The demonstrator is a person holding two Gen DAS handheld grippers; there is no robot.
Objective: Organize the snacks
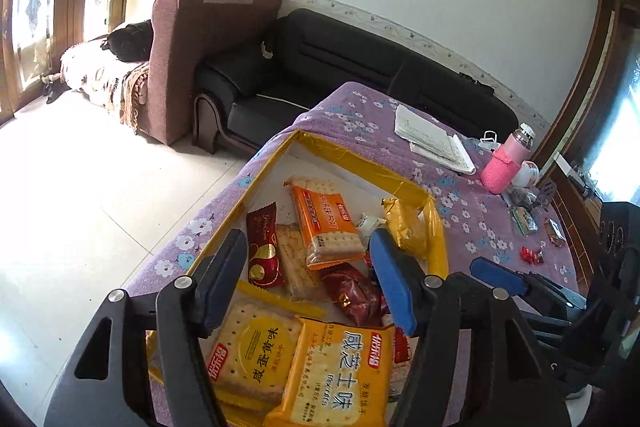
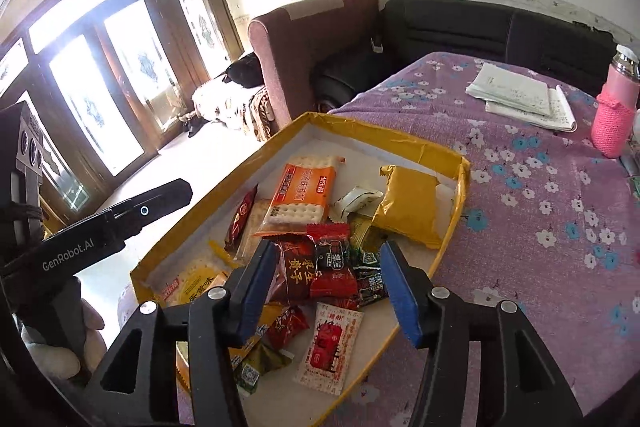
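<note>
A: Our left gripper (image 1: 308, 279) sits at the bottom centre of its frame, jaws released, nothing between them. We see the yellow-rimmed tray (image 1: 352, 155) below it, on the purple flowered cloth (image 1: 472, 223).

B: Our right gripper (image 2: 326, 287) is spread apart too, low in the frame, gripping nothing. Under it we see the red snack packet (image 2: 332, 263) in the middle of the tray (image 2: 384, 137).

A: The orange cracker pack (image 1: 326, 223) lies mid-frame in our view, and a yellow cracker pack (image 1: 340, 375) at the bottom edge.

B: We also see a pink bottle (image 2: 616, 107) at the right edge, and a notebook (image 2: 524, 97) at upper right, well apart from the tray.

A: Small sweets (image 1: 532, 254) lie loose on the cloth at the right of our frame.
</note>
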